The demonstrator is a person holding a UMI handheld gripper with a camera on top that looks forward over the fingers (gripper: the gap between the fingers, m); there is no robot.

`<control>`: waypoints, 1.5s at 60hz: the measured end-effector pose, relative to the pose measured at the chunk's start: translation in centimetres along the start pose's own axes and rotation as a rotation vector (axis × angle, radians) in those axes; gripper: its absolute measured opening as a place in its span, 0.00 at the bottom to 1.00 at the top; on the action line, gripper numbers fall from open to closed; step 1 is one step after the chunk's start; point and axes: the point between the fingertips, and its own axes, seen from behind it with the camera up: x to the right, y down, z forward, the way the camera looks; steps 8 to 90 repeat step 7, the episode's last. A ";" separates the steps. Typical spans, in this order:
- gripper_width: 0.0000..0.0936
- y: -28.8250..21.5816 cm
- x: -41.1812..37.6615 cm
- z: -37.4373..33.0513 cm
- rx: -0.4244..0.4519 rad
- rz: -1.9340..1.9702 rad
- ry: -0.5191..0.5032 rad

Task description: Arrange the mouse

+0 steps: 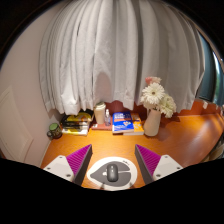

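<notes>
Curtains [110, 50] in pale, pleated fabric fill the whole back of the scene, hanging down to the far edge of the tabletop [185, 135]. That tabletop is an orange-brown wooden surface, stretching from the curtains toward the camera.

Along its far edge stand several things. To the right is a cream vase [152, 122] holding white and pale pink flowers [154, 95]. Just left of the vase lies a blue book or box [123, 123] with a printed cover. Further left stands a small light-coloured container [100, 113], and beside that a stack of dark books or boxes [76, 123] with yellowish edges. At the left end of the row sits a small dark jar or cup [54, 129]; its details are too small to tell.

Nearer the camera, a white, rounded mat [95, 174] lies on the tabletop, partly hidden by the fingers. The mouse [112, 173], grey and small, rests on it, between the two fingers, with a gap at either side.

The tongs [112, 160] are spread apart, their purple pads [76, 160] facing inward on either side of the mouse, neither one pressing on it.
</notes>
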 end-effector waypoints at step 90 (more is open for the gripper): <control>0.92 0.1 0.2 -0.2 0.001 0.000 0.001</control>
